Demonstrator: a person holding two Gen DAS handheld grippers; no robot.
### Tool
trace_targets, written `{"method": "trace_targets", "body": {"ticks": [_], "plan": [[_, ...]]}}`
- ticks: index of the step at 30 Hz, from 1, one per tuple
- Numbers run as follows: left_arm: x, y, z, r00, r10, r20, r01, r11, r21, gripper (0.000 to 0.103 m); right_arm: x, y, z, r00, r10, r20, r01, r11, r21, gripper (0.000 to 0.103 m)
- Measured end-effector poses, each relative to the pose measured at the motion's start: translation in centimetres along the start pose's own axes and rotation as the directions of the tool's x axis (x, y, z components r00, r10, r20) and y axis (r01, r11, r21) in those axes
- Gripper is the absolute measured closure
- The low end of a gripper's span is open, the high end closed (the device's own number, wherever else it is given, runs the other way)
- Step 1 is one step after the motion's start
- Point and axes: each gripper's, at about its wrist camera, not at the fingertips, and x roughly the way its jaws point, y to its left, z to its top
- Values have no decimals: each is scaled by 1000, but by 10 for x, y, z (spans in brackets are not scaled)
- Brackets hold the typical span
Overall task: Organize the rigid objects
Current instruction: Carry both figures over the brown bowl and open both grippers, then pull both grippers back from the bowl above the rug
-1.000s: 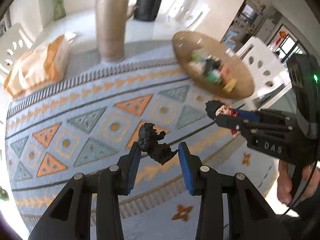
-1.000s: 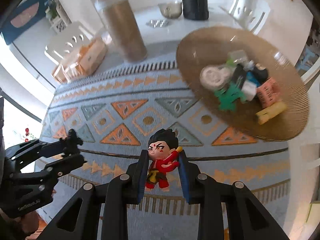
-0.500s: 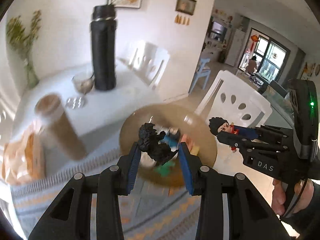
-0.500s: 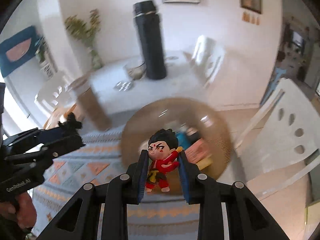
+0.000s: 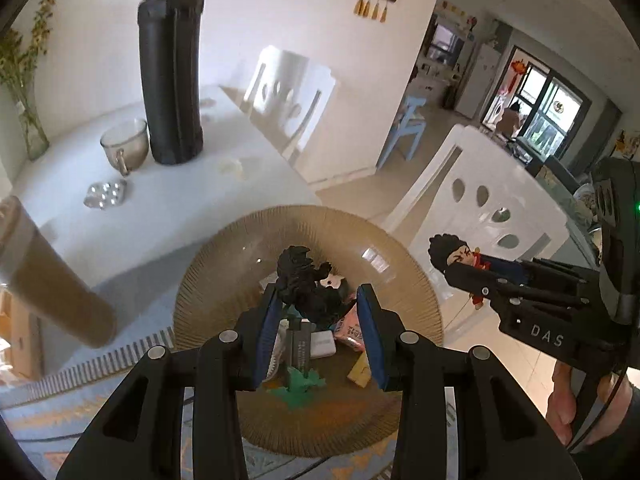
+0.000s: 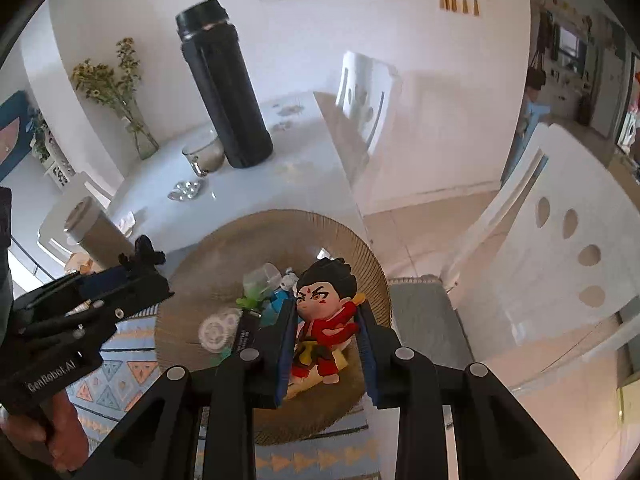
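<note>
My left gripper (image 5: 318, 316) is shut on a black monster figurine (image 5: 306, 284) and holds it above the round woven tray (image 5: 208, 280). My right gripper (image 6: 326, 336) is shut on a red-robed, black-haired doll figurine (image 6: 324, 316) and holds it over the same tray (image 6: 192, 264), right of centre. The tray holds several small toys, among them a green figure (image 5: 300, 386), a pink box (image 5: 348, 330) and a white gear-shaped piece (image 6: 214, 330). The right gripper with its doll shows at the right in the left wrist view (image 5: 472, 272); the left gripper shows at the left in the right wrist view (image 6: 140, 264).
The tray sits at the right end of a patterned mat (image 5: 100, 412) on a white table (image 5: 168, 200). A tall black flask (image 5: 172, 64), a glass cup (image 5: 124, 148), a brown tumbler (image 5: 48, 280) and a vase (image 6: 136, 128) stand behind. White chairs (image 5: 480, 208) stand to the right.
Both grippers, each still holding its figurine, rose from the mat and moved right and forward until they hang over the woven tray. The views tilted up to show the room.
</note>
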Motion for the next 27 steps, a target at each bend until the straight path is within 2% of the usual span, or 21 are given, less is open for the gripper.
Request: {"method": "trace_targets", "body": {"ticks": [8,9,10,13,19,24,27], "plan": [[24,4,-1,999,5,-42,-5,1000,-8,66,32,-8,5,999,11,-48,-11,1000,5,75],[24,4,0,999,4,-41,-5,1000,-10,65,36,-8,5,999,10,-53,-10,1000,4,75],[24,5,0,999,5,-41,-6,1000,-14,56,38,-8,6,998,8,-56,-8,1000,3,75],[19,10,-3,999,24,-46,-26,999,-30,55,38,-9,5,997,-16,-72,17,1000,15,74],[-11,36,-32,997,33,-65,-41,991,-124,55,19,-4,-11,996,-1,-84,3,1000,23,74],[-49,56,-67,995,73,-63,-84,980,-183,55,4,25,-33,993,28,-115,-30,999,-18,74],[-75,66,-79,995,97,-34,-102,972,-213,55,-7,46,-40,992,48,-114,-54,997,-46,74]]}}
